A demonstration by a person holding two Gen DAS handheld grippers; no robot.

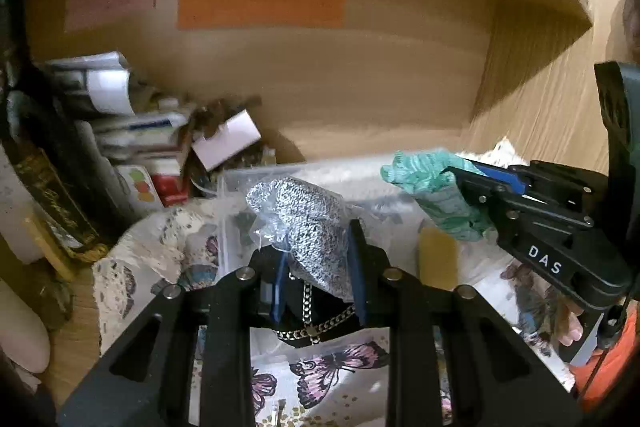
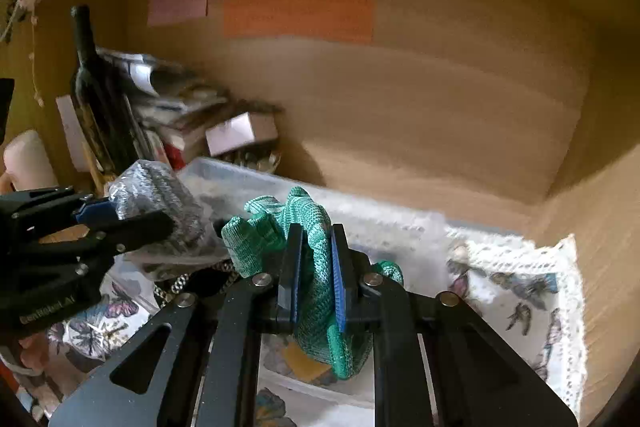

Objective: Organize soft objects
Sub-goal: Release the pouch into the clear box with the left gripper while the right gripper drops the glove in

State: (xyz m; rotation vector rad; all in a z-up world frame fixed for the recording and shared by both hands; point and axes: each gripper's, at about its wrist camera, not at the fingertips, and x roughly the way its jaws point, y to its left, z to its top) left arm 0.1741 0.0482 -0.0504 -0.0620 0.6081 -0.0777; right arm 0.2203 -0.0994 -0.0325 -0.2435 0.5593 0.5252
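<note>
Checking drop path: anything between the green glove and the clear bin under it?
Nothing visible. The right hand-held gripper holds the green glove over the clear plastic bin; the left hand-held gripper with its grey bagged knit sits off to the side.

Notes (image 1: 260, 3) on the back wall, pink, green, orange: blurred, text unreadable in both views. Clutter (image 1: 132, 131) at left of frame smeared, boxes and papers can't be told apart. Bottle (image 2: 94, 99) label unreadable. Clear bin (image 2: 360, 223) rim blurred, contents mostly hidden behind green glove (image 2: 316, 255) and grey bagged knit (image 1: 308, 223). Black chain item (image 1: 316, 315) half hidden under left gripper (image 1: 318, 267). Right gripper (image 2: 316, 279) body cut off at the bottom edge. Yellow piece (image 2: 304, 361) under glove, can't tell what.
</note>
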